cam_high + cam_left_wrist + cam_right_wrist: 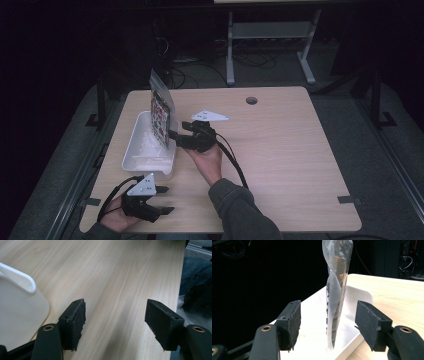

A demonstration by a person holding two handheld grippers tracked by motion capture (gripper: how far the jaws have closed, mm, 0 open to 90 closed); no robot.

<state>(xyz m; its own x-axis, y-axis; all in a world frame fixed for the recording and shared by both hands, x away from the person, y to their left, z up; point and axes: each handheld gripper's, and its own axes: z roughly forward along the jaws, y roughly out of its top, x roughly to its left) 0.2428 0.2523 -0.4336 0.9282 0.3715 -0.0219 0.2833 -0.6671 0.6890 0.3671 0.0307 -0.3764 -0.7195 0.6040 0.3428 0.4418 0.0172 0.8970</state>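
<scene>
Nearest the person, the left gripper (162, 200) hangs low over the front left corner of the table (280, 150), a pale wood-grain top with rounded corners. Its jaws are spread wide with nothing between them; in the left gripper view the fuzzy black pads (79, 316) frame bare wood, and the rounded corner of the tray (23, 282) lies just beside the left jaw. The tray (134, 145) is a shallow, smooth white plastic rectangle with a rolled rim. Farther in, the right gripper (175, 137) points left at the tray's right edge, jaws spread. A bag (161, 112) of glossy clear film with a colourful print stands upright on its edge in the tray. In the right gripper view the bag (335, 290), thin and slightly twisted, stands between the two open jaws, touching neither pad (295, 321).
</scene>
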